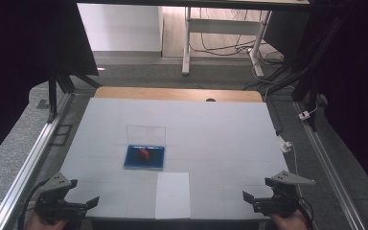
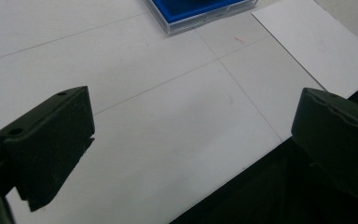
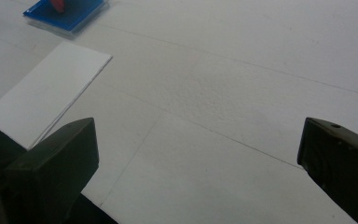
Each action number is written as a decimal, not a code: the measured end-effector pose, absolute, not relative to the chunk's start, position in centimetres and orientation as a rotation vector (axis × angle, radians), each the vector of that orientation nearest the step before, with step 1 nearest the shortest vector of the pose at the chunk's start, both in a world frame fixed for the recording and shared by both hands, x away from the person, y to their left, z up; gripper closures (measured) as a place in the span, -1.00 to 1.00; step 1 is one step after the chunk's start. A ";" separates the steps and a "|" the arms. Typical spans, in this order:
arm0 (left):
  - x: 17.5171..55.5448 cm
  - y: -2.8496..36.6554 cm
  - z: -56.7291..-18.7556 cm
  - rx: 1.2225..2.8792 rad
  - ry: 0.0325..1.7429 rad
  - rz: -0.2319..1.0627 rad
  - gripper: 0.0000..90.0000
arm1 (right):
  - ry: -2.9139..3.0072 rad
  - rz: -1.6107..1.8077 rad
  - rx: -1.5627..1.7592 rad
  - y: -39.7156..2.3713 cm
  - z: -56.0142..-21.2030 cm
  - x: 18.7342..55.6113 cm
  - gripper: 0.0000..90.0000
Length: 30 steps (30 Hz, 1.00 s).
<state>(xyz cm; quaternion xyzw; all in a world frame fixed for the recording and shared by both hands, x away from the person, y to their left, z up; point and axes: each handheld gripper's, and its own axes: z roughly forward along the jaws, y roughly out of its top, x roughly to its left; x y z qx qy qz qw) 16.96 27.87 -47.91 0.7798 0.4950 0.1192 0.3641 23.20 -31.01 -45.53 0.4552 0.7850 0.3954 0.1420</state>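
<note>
A blue-lined clear case lies open mid-table (lid upright), a red object inside it.

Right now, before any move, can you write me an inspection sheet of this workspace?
Surface: white table top with thin grid lines, bare wooden edge at the far side.
Job's things: open clear case with blue inlay, lid standing up, a red thing inside; white paper sheet at the near edge.
Clutter: nothing seen.
Grippers: left gripper and right gripper at the near corners, jaws wide apart, nothing between them.
Cables: loose cables on the floor beyond the table.
Surroundings: dark curtains at both sides, metal rail on the left.
</note>
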 end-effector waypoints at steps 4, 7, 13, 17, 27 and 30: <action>17.0 28.0 -47.9 1.998 1.269 0.298 -1.00 | 2.282 1.154 1.261 -30.9 -45.4 23.0 -1.00; 17.2 28.1 -47.9 1.994 1.260 0.293 -1.00 | 2.291 1.154 1.250 -30.8 -45.5 23.0 -1.00; 17.2 27.9 -47.9 2.000 1.252 0.297 -1.00 | 2.283 1.159 1.273 -30.9 -45.5 23.0 -1.00; 17.3 27.9 -47.9 2.007 1.253 0.297 -1.00 | 2.290 1.160 1.266 -30.9 -45.5 23.1 -1.00; 17.3 27.5 -47.9 2.035 1.264 0.316 -1.00 | 2.304 1.145 1.259 -30.7 -45.5 23.1 -1.00; 17.3 27.5 -47.9 2.037 1.265 0.320 -1.00 | 2.308 1.145 1.257 -30.7 -45.5 23.1 -1.00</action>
